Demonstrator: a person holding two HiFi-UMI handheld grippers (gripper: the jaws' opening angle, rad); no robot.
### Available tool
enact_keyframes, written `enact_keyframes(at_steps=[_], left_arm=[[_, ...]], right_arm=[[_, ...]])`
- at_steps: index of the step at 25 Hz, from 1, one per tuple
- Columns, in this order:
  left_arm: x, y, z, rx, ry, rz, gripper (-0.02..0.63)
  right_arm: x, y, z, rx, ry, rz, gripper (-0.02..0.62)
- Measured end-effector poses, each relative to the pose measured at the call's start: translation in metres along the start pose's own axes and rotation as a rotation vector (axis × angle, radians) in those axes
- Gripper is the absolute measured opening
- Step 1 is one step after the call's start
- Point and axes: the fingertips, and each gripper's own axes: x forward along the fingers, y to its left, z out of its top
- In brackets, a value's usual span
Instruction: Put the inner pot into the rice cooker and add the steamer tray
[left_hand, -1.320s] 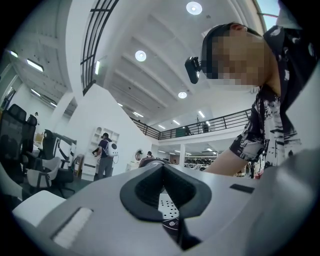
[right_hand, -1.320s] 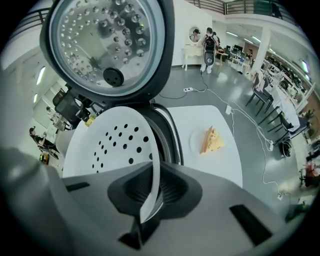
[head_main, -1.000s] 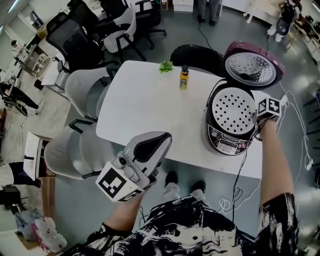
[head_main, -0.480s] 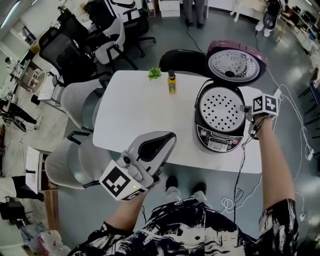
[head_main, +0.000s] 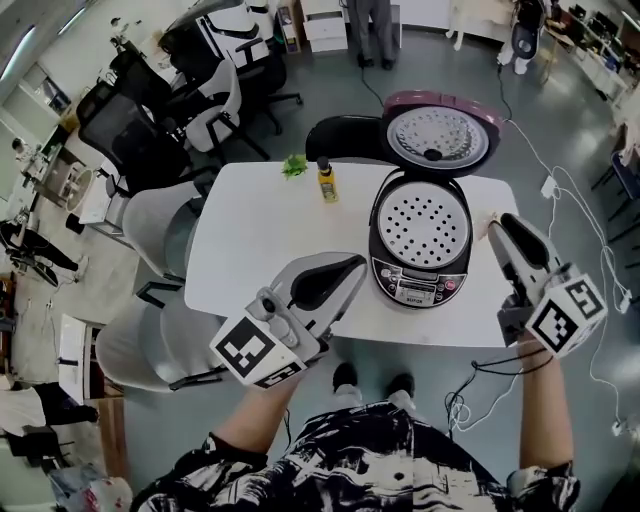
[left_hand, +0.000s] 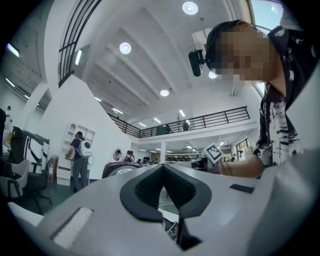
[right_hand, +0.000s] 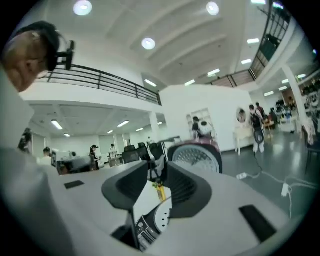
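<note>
Right gripper (head_main: 497, 222): empty, jaws a narrow slit, just been closing. Left gripper (head_main: 352, 264): tips pinched together, empty. Between them stands the black rice cooker (head_main: 412, 288), lid up, with the white perforated steamer tray (head_main: 420, 222) seated inside. Inner pot not visible, presumably beneath. Placement looks finished; next, back both clear.

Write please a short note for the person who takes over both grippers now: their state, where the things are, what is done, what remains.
Left gripper: shut, empty, in the air over the table's front edge.
Right gripper: jaws slightly apart, just been closing, nothing between them; beside the rice cooker, apart from it.
Steamer tray: seated in the cooker's open top. Lid up.
Inner pot: hidden under the tray.
Done: tray in.
Left: probably nothing; perhaps close the lid.
</note>
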Motion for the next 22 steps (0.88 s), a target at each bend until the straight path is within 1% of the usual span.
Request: enact_keyframes(at_steps=[2,3,5,7,10,13,14,15,18,22], left_arm=[[0.014,-0.005,0.000,0.010,0.009,-0.016,0.005],[0.021,-0.008,-0.001,0.016,0.013,-0.024,0.005],[0.033,-0.014,-0.001,0.023,0.017,-0.039,0.005],[0.044,-0.023,-0.002,0.025,0.021,-0.053,0.005],[0.059,-0.035,-0.004,0.026,0.027,-0.074,0.005],[0.071,-0.045,-0.007,0.019,0.033,-0.087,0.005],[0.075,-0.047,-0.008,0.016,0.034,-0.090,0.005],[0.078,-0.050,-0.008,0.015,0.035,-0.092,0.005],[0.084,-0.056,-0.006,0.021,0.034,-0.094,0.005],[0.084,-0.062,-0.004,0.028,0.038,-0.087,0.005]], right_arm=[[-0.032,0.029,0.025,-0.105,-0.130,0.020,0.104],[-0.046,0.039,0.031,-0.149,-0.173,0.023,0.075],[-0.071,0.053,0.031,-0.209,-0.206,0.029,0.023],[-0.090,0.056,0.023,-0.235,-0.193,0.012,0.014],[-0.112,0.045,0.013,-0.238,-0.172,-0.063,0.000],[-0.130,0.027,0.002,-0.169,-0.174,-0.118,-0.002],[-0.134,0.023,0.000,-0.153,-0.178,-0.128,-0.002],[-0.137,0.019,-0.001,-0.158,-0.177,-0.137,-0.002],[-0.143,0.010,0.000,-0.210,-0.162,-0.158,-0.002],[-0.143,-0.002,0.009,-0.194,-0.175,-0.172,-0.002]])
